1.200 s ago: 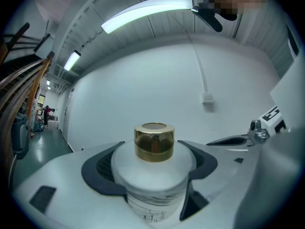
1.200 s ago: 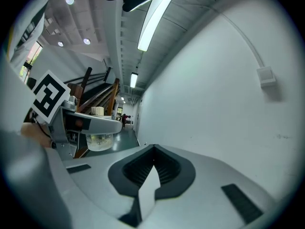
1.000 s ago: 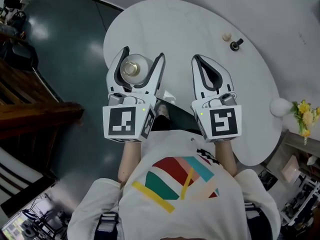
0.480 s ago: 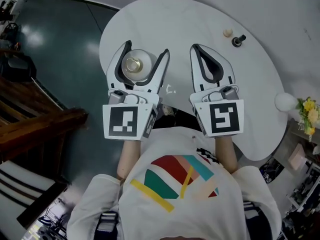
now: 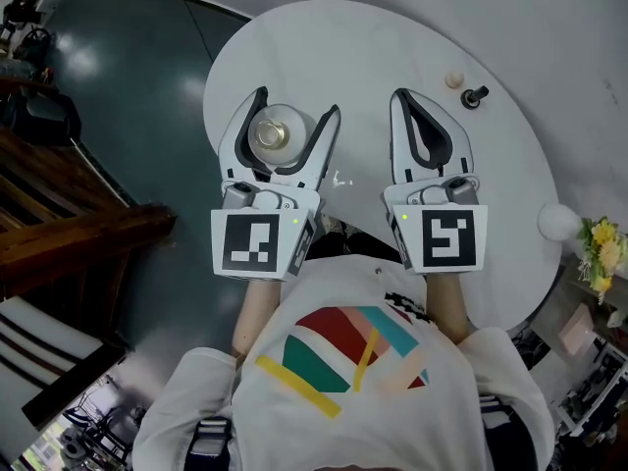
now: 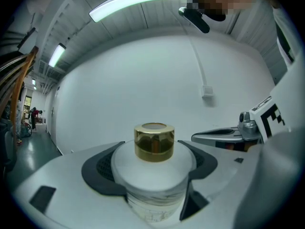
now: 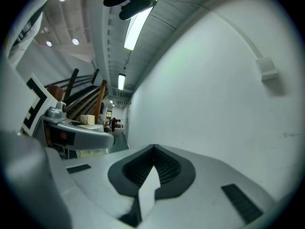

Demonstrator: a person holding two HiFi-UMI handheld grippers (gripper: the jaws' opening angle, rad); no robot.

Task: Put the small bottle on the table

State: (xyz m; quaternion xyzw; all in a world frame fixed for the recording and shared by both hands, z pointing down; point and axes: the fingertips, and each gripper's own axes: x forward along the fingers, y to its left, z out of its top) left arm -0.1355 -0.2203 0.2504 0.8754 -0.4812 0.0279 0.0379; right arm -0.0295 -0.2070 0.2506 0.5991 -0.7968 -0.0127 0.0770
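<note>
Gripping small bottle (image 6: 153,162), L gripper (image 5: 290,134).

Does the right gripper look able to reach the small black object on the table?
Probably yes: the right gripper is shut and empty, and nothing lies between it and the small black object.

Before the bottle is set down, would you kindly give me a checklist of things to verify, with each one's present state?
1. Left hand-held gripper shut on the small bottle: ok.
2. Bottle upright, gold cap on top: ok.
3. Bottle over the table, bare surface around it: ok.
4. Right hand-held gripper shut, empty, apart from the bottle: ok.
5. Black knob and beige ball far off to the right: ok.
6. Gap between bottle base and tabletop: cannot tell.
</note>
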